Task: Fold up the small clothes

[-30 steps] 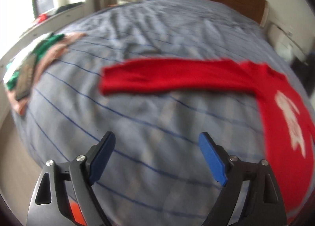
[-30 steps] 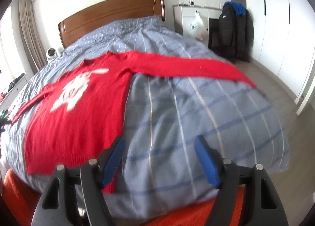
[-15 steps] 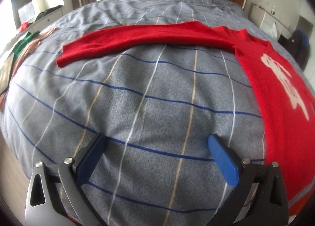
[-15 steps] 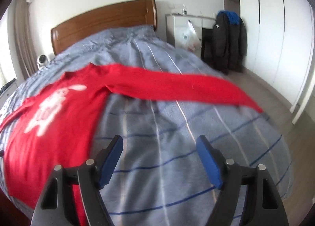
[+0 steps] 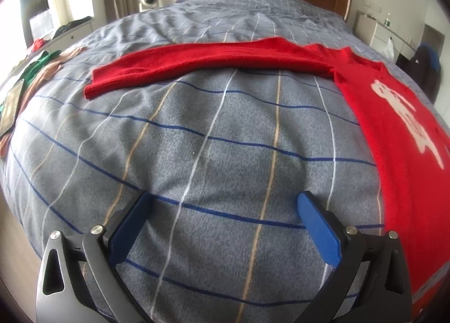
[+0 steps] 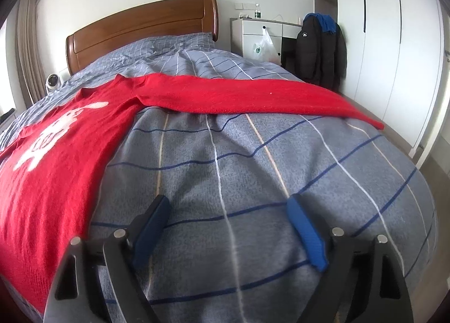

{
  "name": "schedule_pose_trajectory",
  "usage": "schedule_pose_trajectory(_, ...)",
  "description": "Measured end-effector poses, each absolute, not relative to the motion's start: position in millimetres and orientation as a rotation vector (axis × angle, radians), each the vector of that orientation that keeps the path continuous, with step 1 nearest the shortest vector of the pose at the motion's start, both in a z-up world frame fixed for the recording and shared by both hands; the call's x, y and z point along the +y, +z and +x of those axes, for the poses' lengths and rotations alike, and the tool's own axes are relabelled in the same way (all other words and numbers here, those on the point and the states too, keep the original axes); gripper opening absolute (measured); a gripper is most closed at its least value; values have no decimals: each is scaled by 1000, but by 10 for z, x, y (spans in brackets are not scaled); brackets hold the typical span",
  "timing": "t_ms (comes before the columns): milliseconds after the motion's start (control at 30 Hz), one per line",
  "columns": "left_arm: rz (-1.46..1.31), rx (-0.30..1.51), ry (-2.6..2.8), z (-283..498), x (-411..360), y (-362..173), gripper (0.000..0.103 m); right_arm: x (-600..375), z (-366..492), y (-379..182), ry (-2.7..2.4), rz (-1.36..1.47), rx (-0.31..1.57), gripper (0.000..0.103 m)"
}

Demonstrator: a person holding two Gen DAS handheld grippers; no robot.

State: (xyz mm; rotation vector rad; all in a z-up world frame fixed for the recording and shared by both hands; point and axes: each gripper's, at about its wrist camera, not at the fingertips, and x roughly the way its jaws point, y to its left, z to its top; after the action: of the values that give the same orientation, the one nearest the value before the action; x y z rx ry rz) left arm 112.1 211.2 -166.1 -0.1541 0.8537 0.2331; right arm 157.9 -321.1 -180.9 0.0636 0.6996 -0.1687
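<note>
A red sweater with a white print lies flat on the grey striped bed, sleeves spread out to both sides. In the left wrist view its body [image 5: 393, 126] is at the right and one sleeve [image 5: 197, 61] stretches left. In the right wrist view the body [image 6: 56, 148] is at the left and the other sleeve [image 6: 253, 95] stretches right. My left gripper [image 5: 223, 204] is open and empty over bare bedding, short of the sleeve. My right gripper [image 6: 227, 210] is open and empty over bare bedding, short of the other sleeve.
The bedding [image 5: 211, 140] slopes off at the near edge. Other clothes and a flat object [image 5: 25, 81] lie at the bed's left edge. A wooden headboard [image 6: 140, 27] is at the back. A dark jacket [image 6: 317, 50] hangs by a white wardrobe at the right.
Both grippers have moved forward and lower toward the bed. The left view swung right to face the sleeve squarely; the right view swung toward the right sleeve. The sweater has not moved.
</note>
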Motion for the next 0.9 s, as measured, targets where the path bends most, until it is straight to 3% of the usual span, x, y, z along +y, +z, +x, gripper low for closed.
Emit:
schedule_pose_trajectory(533, -140, 823, 248, 1074, 2082, -1676, 103, -3292, 1520, -1410, -160, 150, 748, 85)
schedule_pose_trajectory(900, -114, 832, 239, 1073, 2055, -1676, 103, -3223, 1543, -1509, -186, 186, 823, 85)
